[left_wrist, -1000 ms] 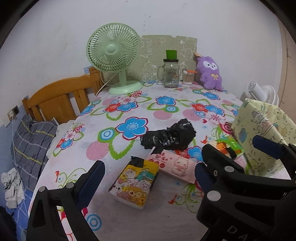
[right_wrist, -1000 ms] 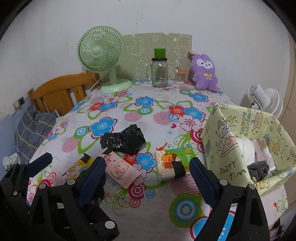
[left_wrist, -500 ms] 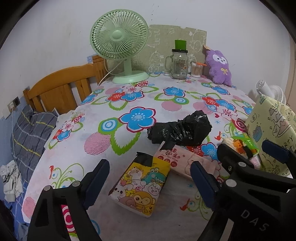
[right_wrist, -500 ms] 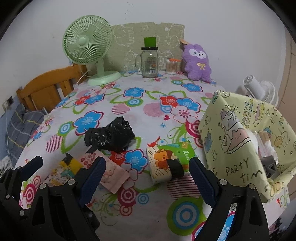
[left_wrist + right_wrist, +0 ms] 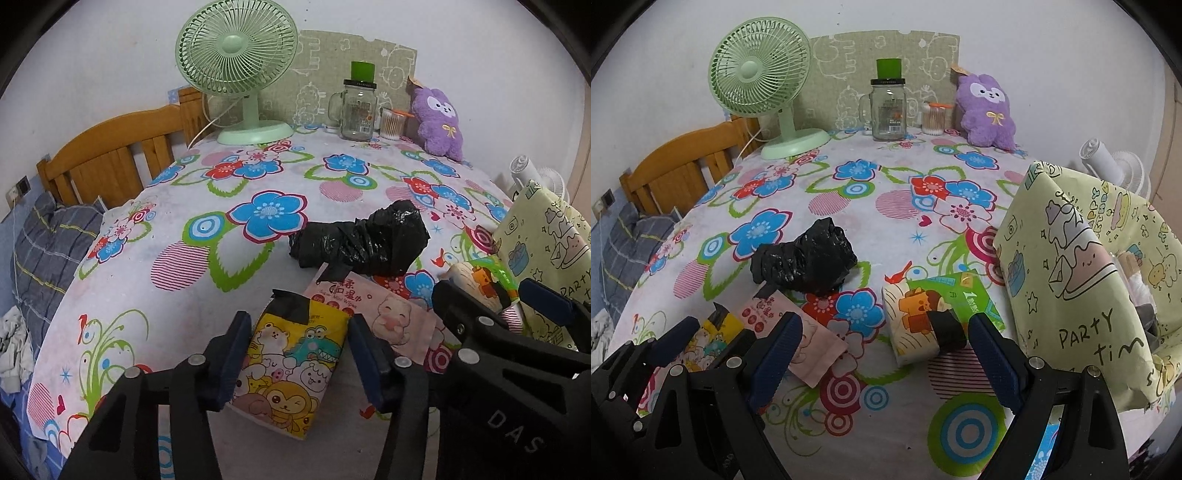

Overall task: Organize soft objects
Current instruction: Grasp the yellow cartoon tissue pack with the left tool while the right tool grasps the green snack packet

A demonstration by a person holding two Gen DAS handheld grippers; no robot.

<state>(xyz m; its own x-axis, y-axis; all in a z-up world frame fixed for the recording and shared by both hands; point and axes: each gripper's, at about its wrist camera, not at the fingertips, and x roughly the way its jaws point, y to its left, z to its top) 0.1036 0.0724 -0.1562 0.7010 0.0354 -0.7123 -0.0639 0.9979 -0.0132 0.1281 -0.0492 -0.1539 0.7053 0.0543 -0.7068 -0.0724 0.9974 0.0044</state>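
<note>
My left gripper (image 5: 295, 354) is shut on a yellow cartoon-animal tissue pack (image 5: 291, 369) lying on the flowered tablecloth (image 5: 184, 266); its pads press both sides. A pink wipes pack (image 5: 384, 314) lies just right of it, a crumpled black plastic bag (image 5: 362, 243) behind. My right gripper (image 5: 882, 354) is open, low over the table, its fingers either side of a green and orange tissue pack (image 5: 923, 317). The pink pack (image 5: 790, 332) and black bag (image 5: 805, 262) show left of it. A pale green "Party time" paper bag (image 5: 1082, 280) stands open at the right.
At the table's far edge stand a green desk fan (image 5: 240, 66), a glass mug jar (image 5: 356, 107), a cotton-swab cup (image 5: 391, 123) and a purple plush toy (image 5: 439, 122). A wooden headboard (image 5: 107, 155) and bedding lie left. A white fan (image 5: 1108, 166) stands behind the paper bag.
My left gripper moved forward and down and closed its jaws onto the yellow tissue pack. My right gripper moved forward toward the green and orange pack, staying open.
</note>
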